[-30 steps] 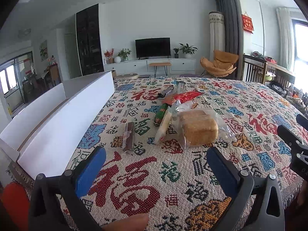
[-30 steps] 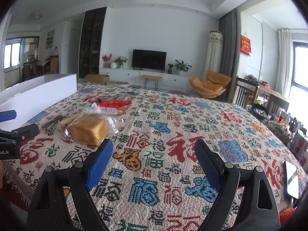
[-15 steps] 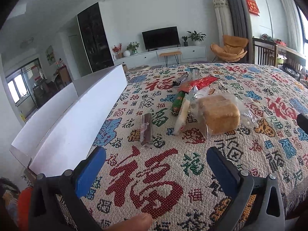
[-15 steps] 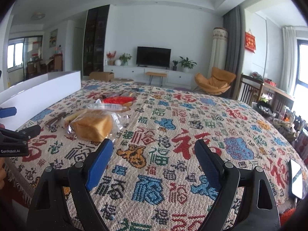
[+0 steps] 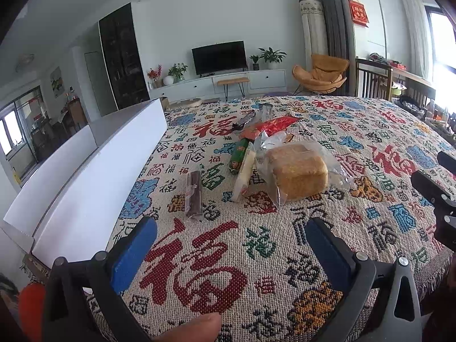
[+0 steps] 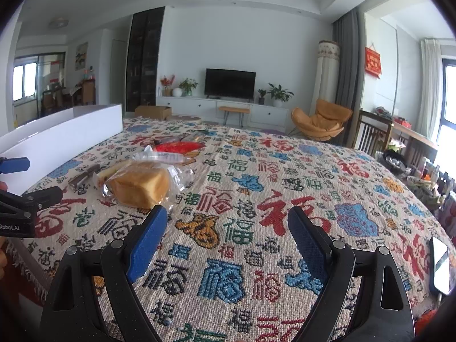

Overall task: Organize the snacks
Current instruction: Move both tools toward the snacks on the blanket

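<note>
Snacks lie in a loose group on the patterned tablecloth (image 5: 285, 256): a bagged bread loaf (image 5: 297, 172), a brown bar in clear wrap (image 5: 194, 193), a pale yellow packet (image 5: 243, 171), a green packet (image 5: 238, 155), a red packet (image 5: 270, 125) and a dark bar (image 5: 245, 119) behind. My left gripper (image 5: 230, 245) is open and empty, just short of the brown bar. My right gripper (image 6: 228, 233) is open and empty, to the right of the loaf (image 6: 139, 183). A white open box (image 5: 85, 176) stands along the left of the table.
A phone (image 6: 440, 265) lies at the table's right edge. The table's near edge has a fringe. Beyond the table are a TV stand, an orange chair (image 5: 320, 75) and a wooden chair at the right.
My left gripper has moved forward and tipped down toward the snacks, which now sit larger and closer. My right gripper has shifted slightly closer to the loaf. Both stay open.
</note>
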Available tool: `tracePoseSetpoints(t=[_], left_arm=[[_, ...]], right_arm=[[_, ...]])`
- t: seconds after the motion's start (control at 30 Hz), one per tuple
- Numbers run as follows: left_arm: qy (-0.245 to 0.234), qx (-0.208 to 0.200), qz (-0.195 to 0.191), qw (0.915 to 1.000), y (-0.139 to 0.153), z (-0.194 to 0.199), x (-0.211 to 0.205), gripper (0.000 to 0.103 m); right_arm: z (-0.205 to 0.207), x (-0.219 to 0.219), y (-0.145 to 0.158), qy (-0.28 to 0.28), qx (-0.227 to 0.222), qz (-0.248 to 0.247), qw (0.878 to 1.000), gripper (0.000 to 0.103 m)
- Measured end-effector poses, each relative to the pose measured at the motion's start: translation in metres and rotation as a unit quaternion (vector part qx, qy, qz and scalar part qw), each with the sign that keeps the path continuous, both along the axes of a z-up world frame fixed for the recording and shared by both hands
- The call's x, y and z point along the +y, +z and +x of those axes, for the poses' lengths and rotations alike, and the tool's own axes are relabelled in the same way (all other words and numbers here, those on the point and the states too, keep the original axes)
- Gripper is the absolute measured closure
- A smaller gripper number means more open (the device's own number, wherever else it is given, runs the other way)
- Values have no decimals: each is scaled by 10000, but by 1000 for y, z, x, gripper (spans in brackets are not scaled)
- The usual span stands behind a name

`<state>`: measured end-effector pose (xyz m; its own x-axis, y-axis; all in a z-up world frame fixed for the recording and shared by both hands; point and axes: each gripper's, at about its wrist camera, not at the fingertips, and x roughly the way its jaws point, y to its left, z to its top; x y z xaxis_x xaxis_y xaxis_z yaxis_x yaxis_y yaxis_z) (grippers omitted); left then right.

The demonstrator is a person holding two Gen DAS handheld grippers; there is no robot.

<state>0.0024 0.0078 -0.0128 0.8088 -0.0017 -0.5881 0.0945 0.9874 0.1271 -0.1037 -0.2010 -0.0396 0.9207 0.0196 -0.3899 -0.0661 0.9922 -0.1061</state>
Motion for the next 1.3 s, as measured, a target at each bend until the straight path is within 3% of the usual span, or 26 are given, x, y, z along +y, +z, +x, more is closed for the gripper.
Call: tracePoseSetpoints(t=[0.93,1.3], left_arm=[[4,39,16,10000,-3,0,1,0],[131,303,-104,9994,-12,7,8,0]], right_arm=[[1,0,-3,45,61,0,10000,14],[3,0,-4,40,69,8,10000,14]])
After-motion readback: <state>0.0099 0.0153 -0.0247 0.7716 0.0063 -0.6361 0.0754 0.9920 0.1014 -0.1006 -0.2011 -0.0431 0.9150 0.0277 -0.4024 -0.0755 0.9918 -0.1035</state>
